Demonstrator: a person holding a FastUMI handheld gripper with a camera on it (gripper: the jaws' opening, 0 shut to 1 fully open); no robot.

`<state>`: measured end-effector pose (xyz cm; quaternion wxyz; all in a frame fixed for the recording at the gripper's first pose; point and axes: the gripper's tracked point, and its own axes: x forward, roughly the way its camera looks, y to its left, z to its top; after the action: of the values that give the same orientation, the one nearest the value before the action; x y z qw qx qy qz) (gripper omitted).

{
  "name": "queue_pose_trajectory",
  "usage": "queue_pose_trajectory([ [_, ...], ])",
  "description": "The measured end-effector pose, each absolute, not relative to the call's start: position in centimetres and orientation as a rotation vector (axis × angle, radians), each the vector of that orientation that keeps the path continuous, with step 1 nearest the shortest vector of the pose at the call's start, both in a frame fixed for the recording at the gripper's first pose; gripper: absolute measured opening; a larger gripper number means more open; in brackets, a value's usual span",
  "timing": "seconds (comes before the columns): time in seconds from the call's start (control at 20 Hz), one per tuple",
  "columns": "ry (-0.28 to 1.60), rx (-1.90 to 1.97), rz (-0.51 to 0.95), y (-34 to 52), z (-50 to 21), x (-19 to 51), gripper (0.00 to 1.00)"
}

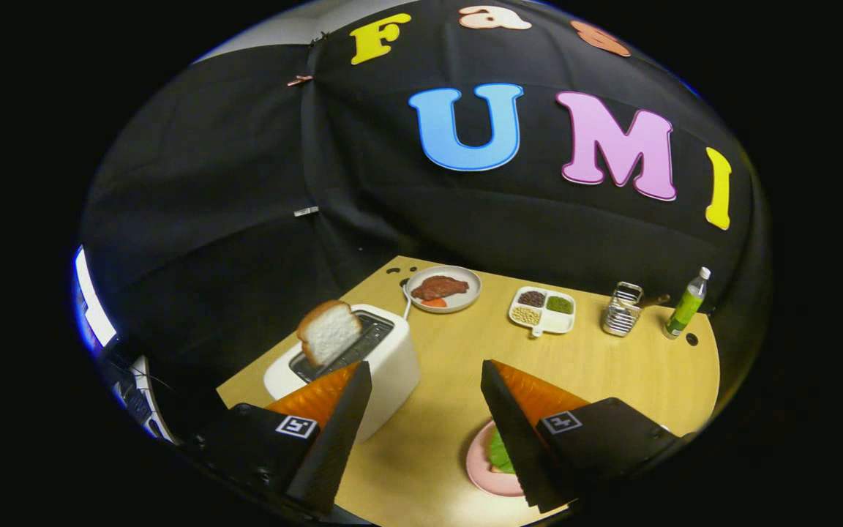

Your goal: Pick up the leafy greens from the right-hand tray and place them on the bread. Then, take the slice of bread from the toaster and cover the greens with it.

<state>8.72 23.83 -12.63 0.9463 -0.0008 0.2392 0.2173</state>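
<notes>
My gripper (427,386) hangs open above the wooden table (612,366), with nothing between its fingers. A white toaster (385,359) stands just ahead of the left finger (334,424). A slice of bread (328,331) sticks up tilted out of its slot. Beneath the right finger (516,424) lies a pink plate (481,468) with leafy greens (498,452) on it. The finger hides most of the plate, and I cannot tell what lies under the greens.
At the back stands a grey plate (465,300) with a brown piece of meat (440,287). A white divided tray (543,310) of beans and grains sits to its right. Further right are a metal holder (622,311) and a green bottle (686,304).
</notes>
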Motion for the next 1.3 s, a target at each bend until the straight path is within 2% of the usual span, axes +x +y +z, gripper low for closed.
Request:
queue_pose_trajectory([
  [0.55,0.532,-0.065,0.582,37.1,-14.5,9.5,0.97],
  [0.8,0.578,-0.093,0.560,40.6,-17.6,12.1,0.98],
  [1.15,0.634,-0.115,0.472,41.4,-20.5,14.0,0.98],
  [1.25,0.665,-0.112,0.463,41.3,-21.0,13.8,0.92],
  [1.3,0.678,-0.114,0.455,41.2,-21.3,13.8,0.79],
])
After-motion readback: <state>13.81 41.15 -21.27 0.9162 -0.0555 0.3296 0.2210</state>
